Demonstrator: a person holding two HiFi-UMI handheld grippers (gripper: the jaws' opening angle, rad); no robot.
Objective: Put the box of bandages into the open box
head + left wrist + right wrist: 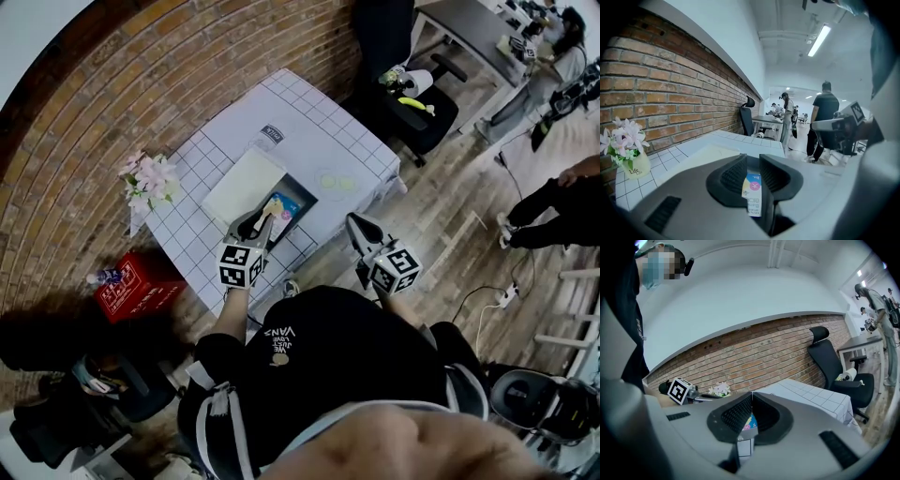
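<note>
The box of bandages point(284, 206), colourful, lies in the dark inside of the open box point(307, 190), whose white flap point(242, 183) is folded out to the left. My left gripper point(262, 218) hovers at the open box's near edge, its tips just short of the bandage box. In the left gripper view the bandage box point(752, 192) shows low in the gap of the left gripper point(753, 161), whose jaws stand a little apart. My right gripper point(352, 221) hangs off the table's near right side. Its jaw tips meet with nothing held point(751, 395), and the bandage box point(750, 422) shows beyond them.
A table with a white grid cloth point(309, 122) stands against a brick wall. It carries a flower vase point(150, 180) at the left and a pale plate point(333, 181) right of the open box. A red crate point(136, 286) sits on the floor, an office chair point(412, 103) stands behind, and people stand at the right.
</note>
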